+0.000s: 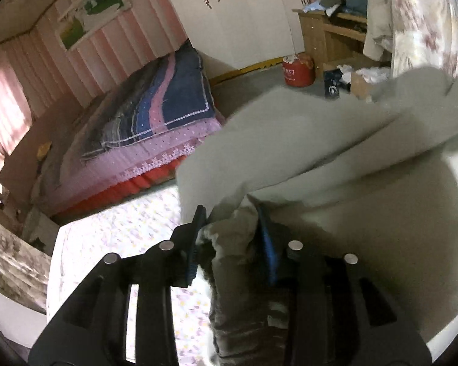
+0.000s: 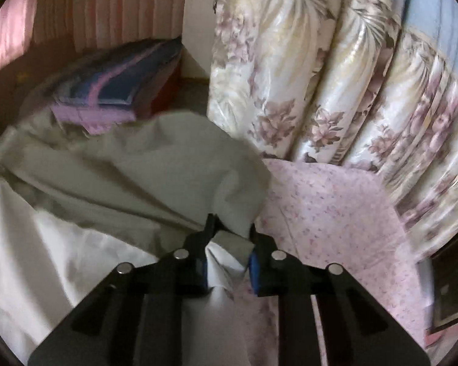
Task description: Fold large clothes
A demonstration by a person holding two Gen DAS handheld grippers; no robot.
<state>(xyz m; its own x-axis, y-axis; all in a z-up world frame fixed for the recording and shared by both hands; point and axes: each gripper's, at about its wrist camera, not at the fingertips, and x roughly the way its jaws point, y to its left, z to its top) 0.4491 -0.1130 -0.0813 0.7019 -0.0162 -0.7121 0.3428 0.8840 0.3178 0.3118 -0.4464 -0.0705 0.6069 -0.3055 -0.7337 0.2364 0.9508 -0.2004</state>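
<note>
The floral bedsheet fills the lower right of the right wrist view, and over its left half the grey garment hangs loose and billowing, with no flat, finished fold visible. So I judge the folding barely begun, nearly all of it left. At bottom centre of each view, the left gripper and right gripper each have their jaws clamped on a bunched edge of it.

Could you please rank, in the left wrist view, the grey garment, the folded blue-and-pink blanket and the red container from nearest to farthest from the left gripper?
1. The grey garment, bunched between the left gripper fingers.
2. The folded blue-and-pink blanket, up left on the bed.
3. The red container, on the floor by the wardrobe, upper right.
</note>
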